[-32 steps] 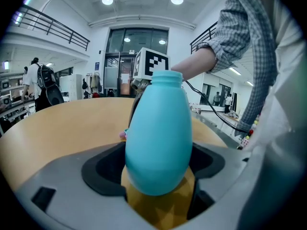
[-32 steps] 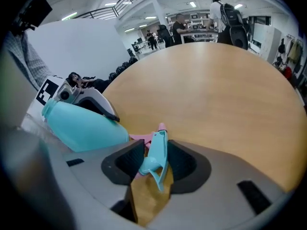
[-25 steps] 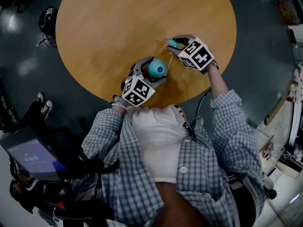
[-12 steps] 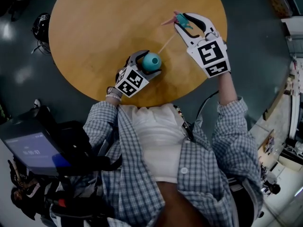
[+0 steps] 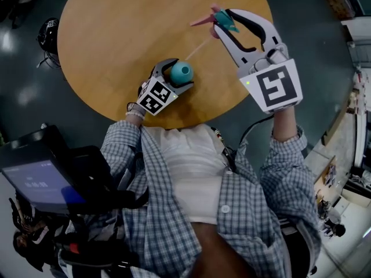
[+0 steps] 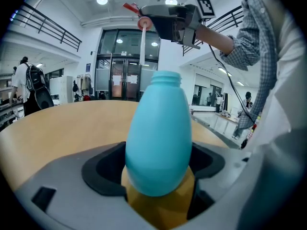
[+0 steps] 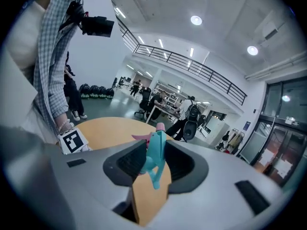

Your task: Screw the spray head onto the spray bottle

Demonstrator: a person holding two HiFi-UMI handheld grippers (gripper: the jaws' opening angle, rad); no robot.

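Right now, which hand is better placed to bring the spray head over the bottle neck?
Right. The right gripper, jaws just closing tighter, holds the spray head lifted above the table; the left gripper clamps the bottle upright, neck open.

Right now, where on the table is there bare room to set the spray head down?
Left and far of the spray bottle, the round table is bare wood out to its rim. Crowded only toward the right, where the spray head and its dip tube hang in the air near the bottle.
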